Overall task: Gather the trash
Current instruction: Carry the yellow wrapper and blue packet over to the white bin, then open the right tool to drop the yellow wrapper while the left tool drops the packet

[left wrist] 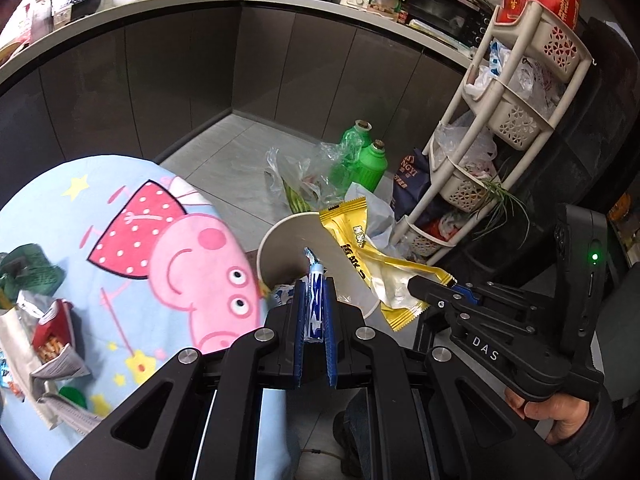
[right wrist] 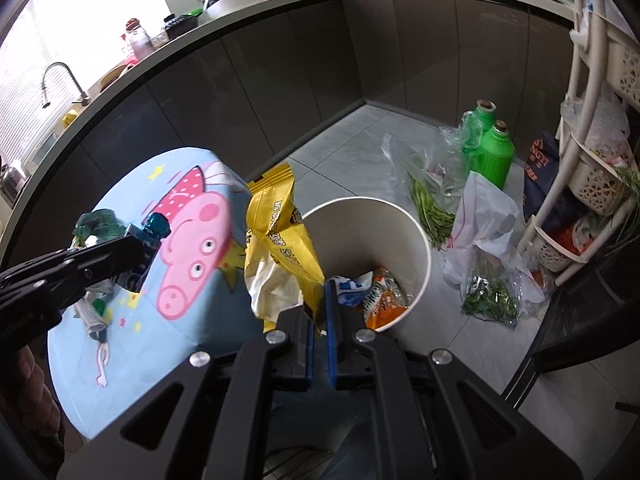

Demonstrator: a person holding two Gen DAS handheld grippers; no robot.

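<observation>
Your left gripper point(left wrist: 315, 312) is clenched on a slim blue-and-white wrapper point(left wrist: 314, 300), torn at its tip. Your right gripper point(right wrist: 319, 320) pinches a crumpled yellow snack bag point(right wrist: 280, 236), at ten o'clock from the white paper bucket point(right wrist: 416, 248).

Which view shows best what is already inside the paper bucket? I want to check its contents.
The right wrist view: it looks down into the paper bucket, showing wrappers at the bottom. The left wrist view shows only its rim and wall, largely hidden behind the held wrappers.
</observation>
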